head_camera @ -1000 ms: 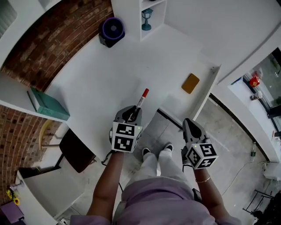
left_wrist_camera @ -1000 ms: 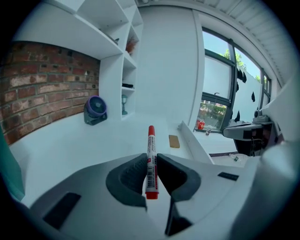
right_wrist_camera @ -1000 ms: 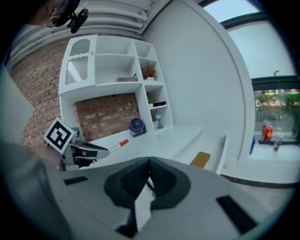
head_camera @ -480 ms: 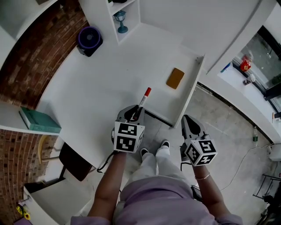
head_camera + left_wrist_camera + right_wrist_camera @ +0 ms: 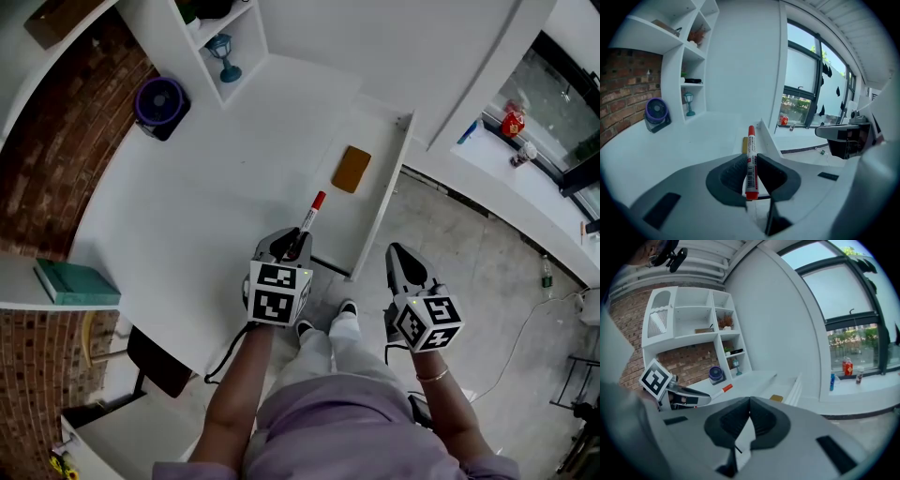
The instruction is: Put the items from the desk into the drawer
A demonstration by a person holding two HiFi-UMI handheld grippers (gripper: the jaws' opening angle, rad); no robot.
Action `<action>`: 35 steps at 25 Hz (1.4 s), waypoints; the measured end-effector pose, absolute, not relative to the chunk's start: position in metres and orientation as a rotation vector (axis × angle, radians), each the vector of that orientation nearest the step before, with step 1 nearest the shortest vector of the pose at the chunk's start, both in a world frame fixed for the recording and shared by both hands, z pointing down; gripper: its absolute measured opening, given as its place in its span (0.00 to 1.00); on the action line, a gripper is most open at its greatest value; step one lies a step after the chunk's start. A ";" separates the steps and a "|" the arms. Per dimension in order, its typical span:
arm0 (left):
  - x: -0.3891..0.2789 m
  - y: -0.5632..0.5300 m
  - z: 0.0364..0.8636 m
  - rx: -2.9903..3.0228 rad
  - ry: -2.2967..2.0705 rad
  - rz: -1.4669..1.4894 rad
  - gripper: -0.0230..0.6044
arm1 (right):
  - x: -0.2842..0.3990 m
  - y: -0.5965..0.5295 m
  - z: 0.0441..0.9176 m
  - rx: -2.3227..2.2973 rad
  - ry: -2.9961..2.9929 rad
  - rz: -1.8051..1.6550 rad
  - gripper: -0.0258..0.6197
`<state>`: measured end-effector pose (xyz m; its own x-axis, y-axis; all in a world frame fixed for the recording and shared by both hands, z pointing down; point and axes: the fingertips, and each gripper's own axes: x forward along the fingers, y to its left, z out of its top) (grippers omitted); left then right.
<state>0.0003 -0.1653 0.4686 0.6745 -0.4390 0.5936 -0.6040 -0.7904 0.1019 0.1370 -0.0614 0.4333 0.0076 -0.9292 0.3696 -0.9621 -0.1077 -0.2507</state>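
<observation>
My left gripper (image 5: 292, 246) (image 5: 751, 174) is shut on a white marker with red caps (image 5: 310, 214) (image 5: 751, 159) (image 5: 719, 391). The marker points forward over the near end of the open white drawer (image 5: 383, 173) (image 5: 765, 136) (image 5: 794, 387). A flat tan item (image 5: 352, 169) (image 5: 745, 144) (image 5: 776, 398) lies inside the drawer, farther from me. My right gripper (image 5: 401, 263) (image 5: 750, 416) hangs to the right of the drawer, above the floor, with its jaws together and nothing between them.
A white desk (image 5: 216, 178) spans the left. At its back stand a purple fan (image 5: 159, 101) (image 5: 656, 112) (image 5: 715, 374) and a white shelf unit (image 5: 220, 42) holding a small teal lamp (image 5: 223, 52). A teal book (image 5: 77, 281) lies on a side shelf. A window sill (image 5: 525, 159) carries bottles.
The view has swung, so the desk and drawer sit farther left and lower in the head view. The marker tip now lies over the drawer's near end. Both grippers keep their hold and state.
</observation>
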 end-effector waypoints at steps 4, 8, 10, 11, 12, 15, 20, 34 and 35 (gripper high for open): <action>0.025 -0.167 0.477 2.590 -0.798 0.832 0.14 | 0.157 -0.060 0.436 2.197 -2.029 0.709 0.04; 0.052 -0.171 0.489 2.580 -0.765 0.841 0.14 | 0.176 -0.059 0.441 2.217 -2.007 0.724 0.04; 0.065 -0.172 0.497 2.577 -0.749 0.855 0.14 | 0.185 -0.057 0.443 2.228 -1.994 0.734 0.04; 0.071 -0.172 0.501 2.577 -0.740 0.866 0.14 | 0.189 -0.055 0.444 2.234 -1.985 0.739 0.04; 0.076 -0.172 0.505 2.577 -0.730 0.879 0.14 | 0.193 -0.053 0.445 2.241 -1.977 0.745 0.04; 0.091 -0.174 0.517 2.576 -0.711 0.917 0.14 | 0.203 -0.047 0.449 2.261 -1.950 0.762 0.04; 0.105 -0.177 0.541 2.552 -0.690 0.977 0.14 | 0.218 -0.040 0.456 2.287 -1.910 0.788 0.04; 0.143 -0.188 0.590 2.516 -0.601 1.121 0.14 | 0.250 -0.036 0.470 2.337 -1.815 0.838 0.04; 0.146 -0.189 0.593 2.519 -0.595 1.133 0.14 | 0.253 -0.036 0.471 2.342 -1.805 0.843 0.04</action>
